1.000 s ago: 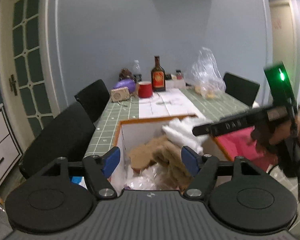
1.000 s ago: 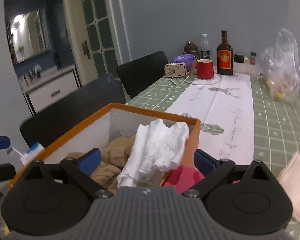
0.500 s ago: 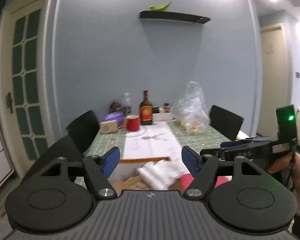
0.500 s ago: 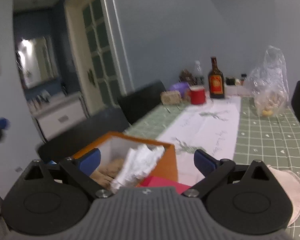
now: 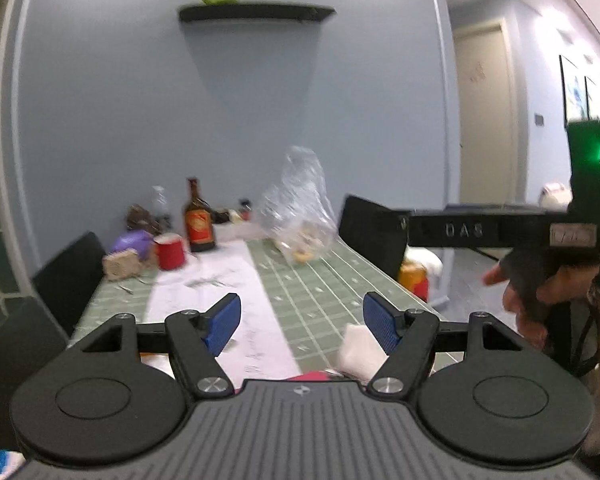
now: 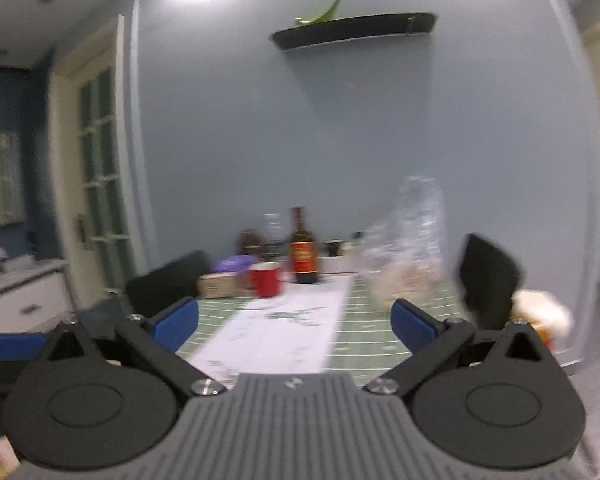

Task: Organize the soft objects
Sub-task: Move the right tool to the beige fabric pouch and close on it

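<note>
White cloth: a soft white cloth (image 5: 358,346) lies on the near part of the counter (image 5: 332,280), just below and behind the right-hand finger of the left gripper (image 5: 301,325), not between the fingers.
Pink cloth: a sliver of pink cloth (image 5: 308,377) shows at the near edge of the left view, mostly hidden by the gripper body.
Left fingers: wide open, nothing between the blue pads, held above the counter.
Right fingers: the right gripper (image 6: 295,321) is also wide open and empty, over the white runner (image 6: 284,328).
Right gripper from the left view: its black body and a green light sit at the right, with a hand (image 5: 540,280) around the handle.
Far end of counter: brown bottle (image 5: 198,224), red cup (image 5: 170,251), clear plastic bag (image 5: 300,208), purple thing, all blurred.
Around: black chairs on both sides; a dark shelf (image 6: 354,30) on the blue wall.
Hard to make out: both views are smeared; small items by the bottle cannot be told.
</note>
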The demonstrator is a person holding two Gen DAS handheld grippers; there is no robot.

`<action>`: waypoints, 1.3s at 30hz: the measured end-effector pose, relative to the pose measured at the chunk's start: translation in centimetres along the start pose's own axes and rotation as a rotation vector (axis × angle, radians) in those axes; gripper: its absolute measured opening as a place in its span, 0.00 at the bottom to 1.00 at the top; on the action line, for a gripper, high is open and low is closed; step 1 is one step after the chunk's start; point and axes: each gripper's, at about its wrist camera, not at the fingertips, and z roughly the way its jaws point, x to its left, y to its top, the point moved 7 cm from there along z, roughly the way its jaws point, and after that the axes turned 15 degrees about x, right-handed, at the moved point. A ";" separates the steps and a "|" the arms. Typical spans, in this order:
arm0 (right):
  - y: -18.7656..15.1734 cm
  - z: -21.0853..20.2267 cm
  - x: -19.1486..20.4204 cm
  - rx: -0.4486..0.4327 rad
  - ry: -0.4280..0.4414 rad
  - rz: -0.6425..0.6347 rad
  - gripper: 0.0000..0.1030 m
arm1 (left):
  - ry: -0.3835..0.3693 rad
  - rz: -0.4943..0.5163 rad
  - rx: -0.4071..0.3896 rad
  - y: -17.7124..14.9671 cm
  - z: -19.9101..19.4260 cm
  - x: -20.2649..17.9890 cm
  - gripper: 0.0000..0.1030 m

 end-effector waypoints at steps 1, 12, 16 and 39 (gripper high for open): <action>0.0 0.4 -0.7 0.004 -0.035 -0.004 0.97 | -0.012 0.005 0.013 0.1 1.0 -0.5 0.80; -2.7 6.3 -7.8 0.121 -0.226 0.072 0.97 | -0.126 -0.006 0.119 -0.3 9.4 -2.9 0.79; -5.9 10.9 -9.1 0.275 -0.192 0.022 0.97 | -0.113 -0.010 0.182 -0.4 11.6 -3.5 0.79; -13.8 19.3 -13.8 0.428 -0.011 0.149 0.97 | -0.270 0.015 0.280 -0.8 18.2 -4.3 0.79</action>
